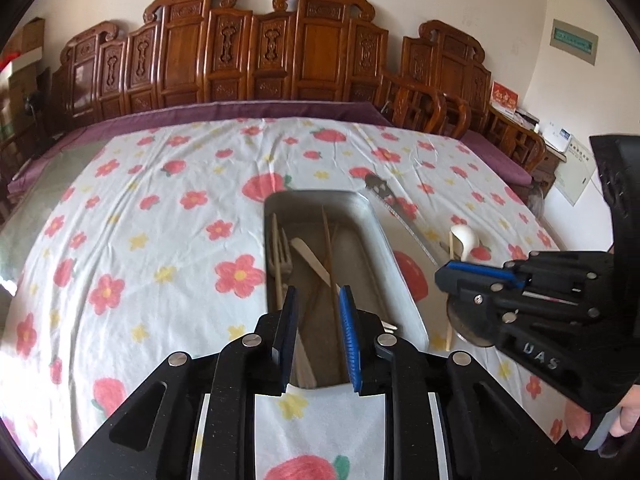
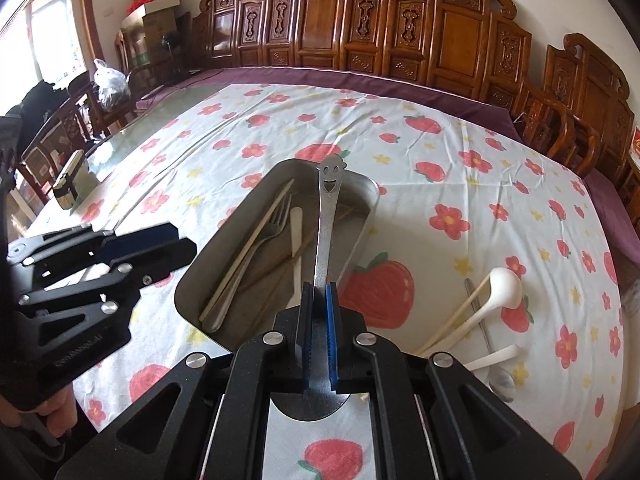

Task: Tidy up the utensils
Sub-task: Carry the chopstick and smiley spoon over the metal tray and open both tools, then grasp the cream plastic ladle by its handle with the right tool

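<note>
A metal tray (image 1: 394,244) (image 2: 236,216) sits mid-table holding a fork (image 2: 264,236), chopsticks (image 2: 256,232) and a pale knife (image 1: 310,254). My right gripper (image 2: 320,292) is shut on a steel spoon with a smiley-face handle (image 2: 328,216), held over the tray's right side; it also shows in the left wrist view (image 1: 394,204). My left gripper (image 1: 318,300) is open and empty over the tray's near end. A white ladle (image 2: 496,292), a white spoon (image 2: 494,358) and a steel utensil (image 2: 478,312) lie on the cloth right of the tray.
The table wears a flower and strawberry cloth (image 1: 140,220). Carved wooden chairs (image 1: 256,52) line the far edge. A small box-like object (image 2: 72,182) stands at the table's left edge on bare glass.
</note>
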{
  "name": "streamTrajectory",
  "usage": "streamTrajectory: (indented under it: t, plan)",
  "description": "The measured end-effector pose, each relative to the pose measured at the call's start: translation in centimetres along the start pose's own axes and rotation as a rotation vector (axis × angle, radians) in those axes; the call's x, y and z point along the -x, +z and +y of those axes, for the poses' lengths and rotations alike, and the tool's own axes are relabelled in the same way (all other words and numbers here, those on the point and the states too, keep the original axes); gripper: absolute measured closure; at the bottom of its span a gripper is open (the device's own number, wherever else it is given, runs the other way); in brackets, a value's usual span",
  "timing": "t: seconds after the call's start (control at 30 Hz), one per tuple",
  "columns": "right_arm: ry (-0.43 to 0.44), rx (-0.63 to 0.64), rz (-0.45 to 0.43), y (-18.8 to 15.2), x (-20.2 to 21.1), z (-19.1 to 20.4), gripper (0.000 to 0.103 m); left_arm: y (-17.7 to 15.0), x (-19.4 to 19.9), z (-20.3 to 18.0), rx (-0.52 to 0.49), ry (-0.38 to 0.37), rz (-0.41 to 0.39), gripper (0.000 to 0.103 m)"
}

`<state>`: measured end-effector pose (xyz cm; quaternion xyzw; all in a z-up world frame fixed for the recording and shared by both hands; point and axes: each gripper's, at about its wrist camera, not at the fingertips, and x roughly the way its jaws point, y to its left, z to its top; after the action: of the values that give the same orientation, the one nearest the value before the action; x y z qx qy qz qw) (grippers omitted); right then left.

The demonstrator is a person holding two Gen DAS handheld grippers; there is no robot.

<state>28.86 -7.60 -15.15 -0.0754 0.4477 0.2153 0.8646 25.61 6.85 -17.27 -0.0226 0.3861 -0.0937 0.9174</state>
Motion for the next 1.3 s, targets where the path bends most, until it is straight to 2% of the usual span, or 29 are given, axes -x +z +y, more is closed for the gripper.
streamTrajectory:
  t: [0.37,0.57,0.87,1.1,1.3]
  plan:
    - [0.042,0.005,0.029,1.5,-2.6,2.1,0.096,1.3,1.4,3.8,0.040,0.089,-0.043,0.082]
    - [0.077,-0.025,0.059,2.2,-4.5,2.5,0.095,1.6,1.9,5.0,0.054,0.106,-0.052,0.082]
    - [0.099,-0.050,0.092,1.8,-6.2,2.9,0.095,1.5,1.9,4.9,0.043,0.115,-0.049,0.082]
    - [0.100,-0.048,0.087,1.5,-5.9,2.7,0.095,1.4,1.7,4.8,0.032,0.114,-0.045,0.082]
    - [0.081,-0.036,0.029,1.0,-2.7,0.7,0.095,1.3,1.6,4.2,0.020,0.100,-0.045,0.082]
